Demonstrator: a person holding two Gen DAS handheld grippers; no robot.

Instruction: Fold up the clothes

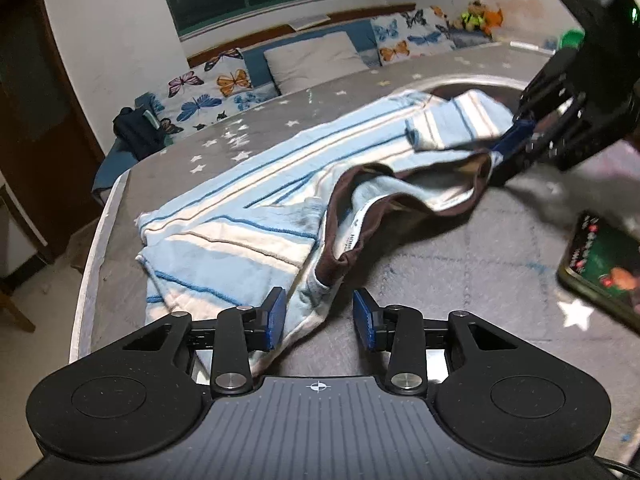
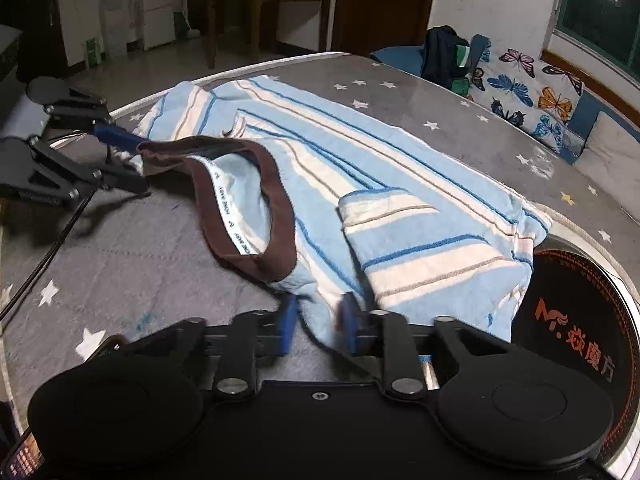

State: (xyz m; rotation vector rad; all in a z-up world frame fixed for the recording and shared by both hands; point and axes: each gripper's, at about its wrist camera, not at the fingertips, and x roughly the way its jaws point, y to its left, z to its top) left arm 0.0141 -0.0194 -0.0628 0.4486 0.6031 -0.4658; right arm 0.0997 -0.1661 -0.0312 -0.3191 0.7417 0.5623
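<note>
A light blue striped shirt (image 1: 240, 208) with a brown collar (image 1: 400, 188) lies on the grey star-patterned bed (image 1: 460, 272). It also shows in the right wrist view (image 2: 380, 168), collar (image 2: 240, 216) toward me. My left gripper (image 1: 319, 320) is open, with the shirt's near shoulder edge lying between its blue pads. My right gripper (image 2: 317, 326) is open around the shirt's other shoulder edge, its pads blurred. In the left wrist view the right gripper (image 1: 516, 140) sits at the collar's far end. In the right wrist view the left gripper (image 2: 120, 152) sits at the collar's left end.
A phone (image 1: 600, 264) with a lit screen lies on the bed at the right. A round black disc (image 2: 580, 320) with orange lettering lies under the shirt's sleeve. Butterfly pillows (image 1: 208, 92) and a dark bag (image 1: 138, 132) line the far edge. The bed's edge (image 1: 92, 248) runs at left.
</note>
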